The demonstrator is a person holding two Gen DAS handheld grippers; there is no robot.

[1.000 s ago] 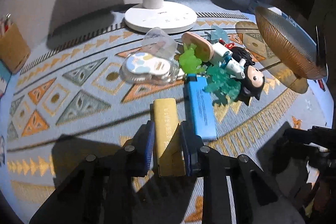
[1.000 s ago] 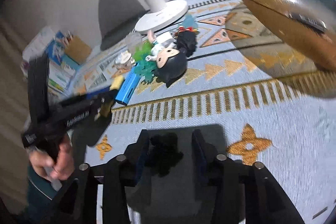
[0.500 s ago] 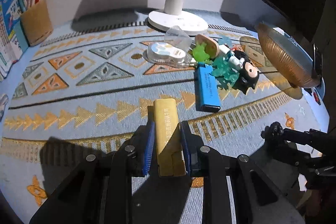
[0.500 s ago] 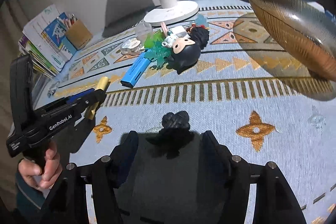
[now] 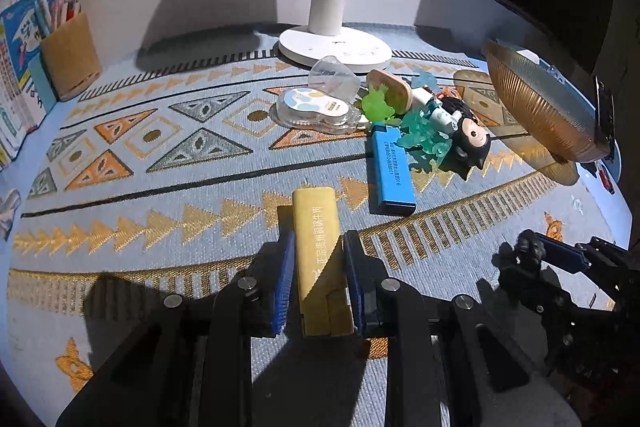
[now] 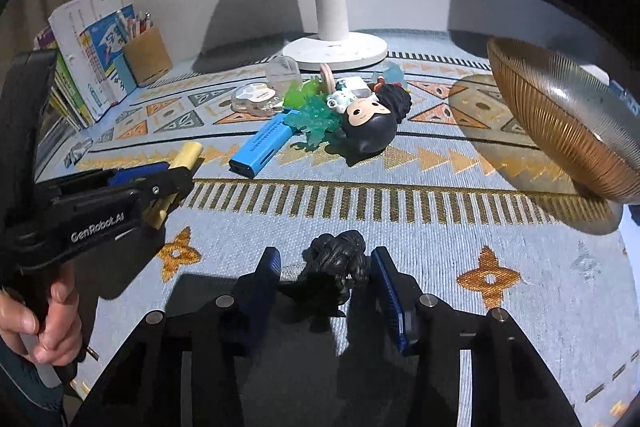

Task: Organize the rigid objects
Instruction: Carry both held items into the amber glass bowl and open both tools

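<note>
Left wrist: left claw (image 5: 316, 267) clamps a flat yellow lettered bar (image 5: 318, 259).

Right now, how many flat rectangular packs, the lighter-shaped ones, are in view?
2. The yellow pack is clamped in the left tongs; the blue pack lies on the cloth by the toy pile. Others may hide under that pile.

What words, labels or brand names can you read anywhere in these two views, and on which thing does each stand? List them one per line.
"GenRobot.AI": white lettering on the side of the left gripper.
Yellow bar: white printed characters along its length, too blurred to read.
Blue bar: small dark print along its top, too small to read.
Books: cover print, too blurred to read.
White tape case: small label, unreadable.
</note>
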